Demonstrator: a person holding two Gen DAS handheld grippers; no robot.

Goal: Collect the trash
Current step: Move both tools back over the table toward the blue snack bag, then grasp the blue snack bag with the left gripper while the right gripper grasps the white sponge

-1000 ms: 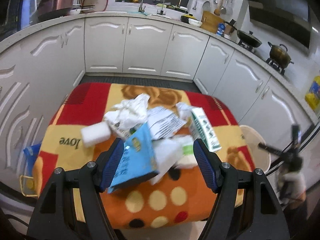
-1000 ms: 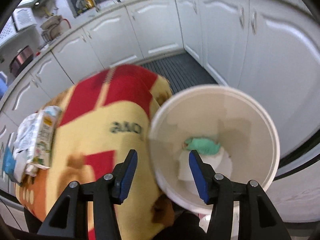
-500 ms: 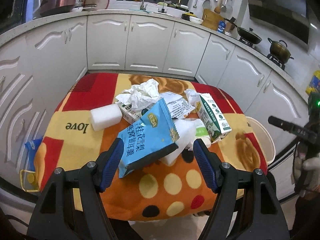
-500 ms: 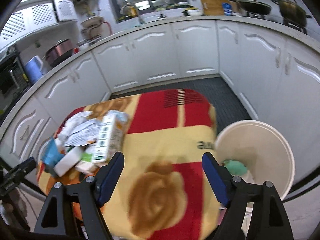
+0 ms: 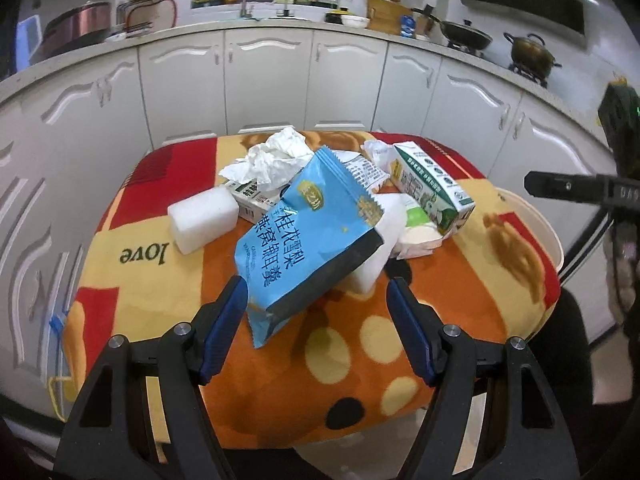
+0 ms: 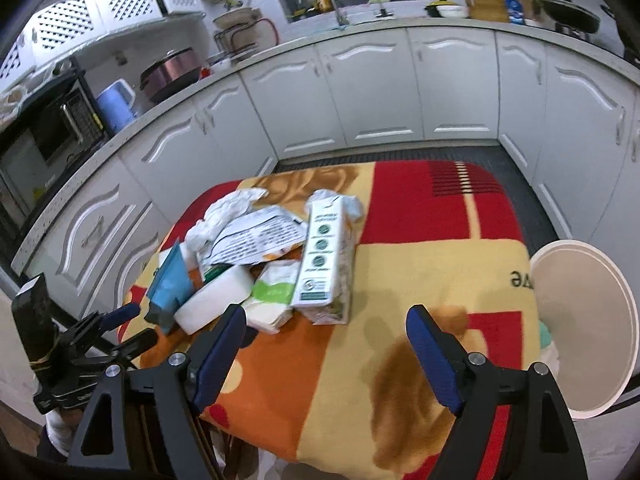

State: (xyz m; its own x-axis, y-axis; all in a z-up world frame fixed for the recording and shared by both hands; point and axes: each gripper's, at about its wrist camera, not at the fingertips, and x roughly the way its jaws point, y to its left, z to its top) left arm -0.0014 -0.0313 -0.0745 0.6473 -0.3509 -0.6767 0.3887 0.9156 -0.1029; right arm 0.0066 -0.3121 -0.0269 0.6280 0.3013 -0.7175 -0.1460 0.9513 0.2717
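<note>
Left gripper (image 5: 314, 304) hangs spread around the blue snack bag's (image 5: 308, 236) low corner, apparently not pinching, right gripper (image 6: 324, 336), jaws just widened and empty, faces the pile beside the white bin (image 6: 584, 328): a shallow bite could drop the bag.

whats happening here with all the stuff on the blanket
A person is clearing a trash pile off a blanket-covered table with two handheld claws. The left claw is open around the blue snack bag, not gripping it. The right claw, jaws just opened and empty, is over the blanket, with the white bin to its right.
</note>
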